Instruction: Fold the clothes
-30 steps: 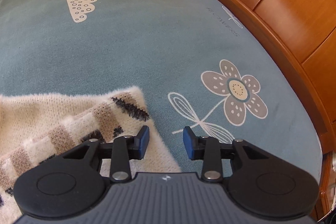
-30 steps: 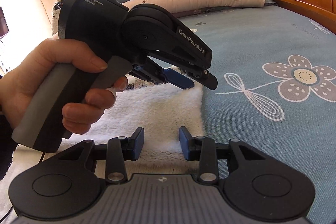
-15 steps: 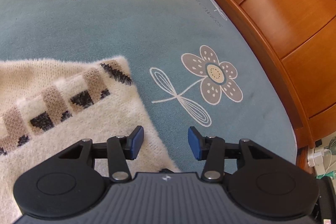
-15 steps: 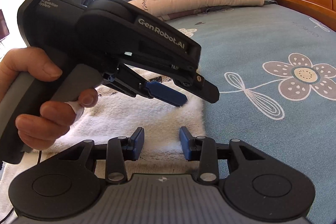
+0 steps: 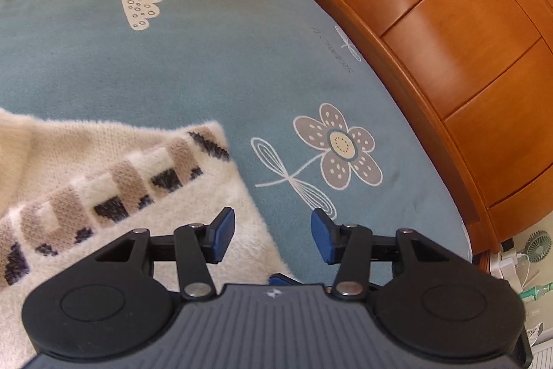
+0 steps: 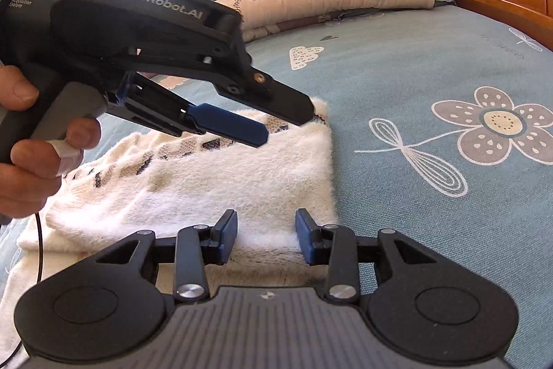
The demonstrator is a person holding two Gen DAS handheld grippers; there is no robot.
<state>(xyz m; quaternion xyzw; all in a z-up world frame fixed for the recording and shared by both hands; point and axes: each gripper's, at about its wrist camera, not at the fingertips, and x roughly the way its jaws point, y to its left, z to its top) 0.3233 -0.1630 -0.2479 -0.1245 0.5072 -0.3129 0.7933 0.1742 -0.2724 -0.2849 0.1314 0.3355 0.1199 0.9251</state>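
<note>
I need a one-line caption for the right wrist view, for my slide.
Both grippers, right and left, open over a cream sweater on a blue floral bedsheet.

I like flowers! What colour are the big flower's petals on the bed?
Grey with white dots, on the flower; clearest in the left wrist view.

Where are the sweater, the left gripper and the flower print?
sweater (image 5: 114, 182), left wrist view, patterned band.
left gripper (image 6: 287, 123), right wrist view, between its open fingertips.
flower print (image 5: 340, 144), left wrist view, flower centre on the bedsheet.
</note>
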